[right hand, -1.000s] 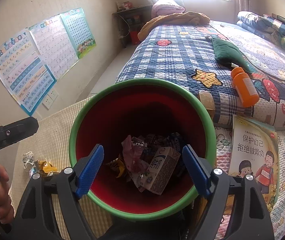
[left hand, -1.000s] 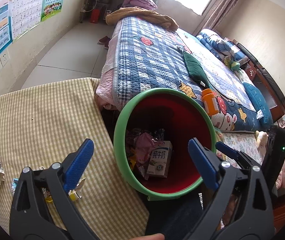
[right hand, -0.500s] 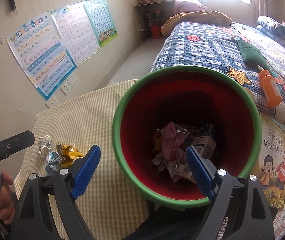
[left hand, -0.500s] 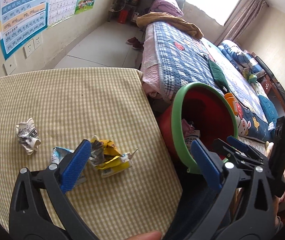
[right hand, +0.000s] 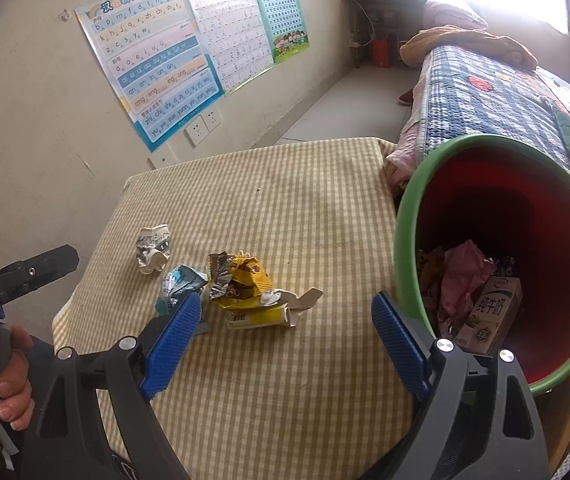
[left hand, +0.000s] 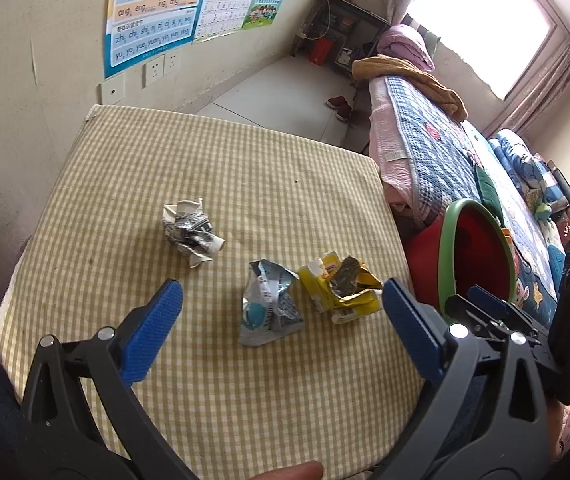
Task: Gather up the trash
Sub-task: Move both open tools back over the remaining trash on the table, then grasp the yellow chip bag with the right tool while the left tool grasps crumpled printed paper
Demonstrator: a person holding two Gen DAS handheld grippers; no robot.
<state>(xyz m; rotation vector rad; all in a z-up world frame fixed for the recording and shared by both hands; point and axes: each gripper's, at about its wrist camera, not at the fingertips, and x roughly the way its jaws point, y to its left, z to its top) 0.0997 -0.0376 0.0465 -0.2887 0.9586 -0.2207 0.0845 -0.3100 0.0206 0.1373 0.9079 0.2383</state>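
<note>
- Three scraps lie on your checked worktop (left hand: 221,168): yellow wrapper (right hand: 245,292), blue-silver packet (left hand: 271,306) just beside it, crumpled paper (left hand: 191,232) further off.
- Red bin (right hand: 525,248) stands off the worktop's edge, green rim tilted toward you, so drops stay short; a milk carton (right hand: 489,316) is already inside.
- Your right tool (right hand: 285,332) is spread wide, empty, yellow wrapper between its pads, untouched.
- Your left tool (left hand: 281,328) is equally wide, empty, over the packet.

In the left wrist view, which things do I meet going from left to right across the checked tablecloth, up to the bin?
White crumpled paper → silver-blue wrapper → yellow crushed carton → red bin with green rim.
</note>
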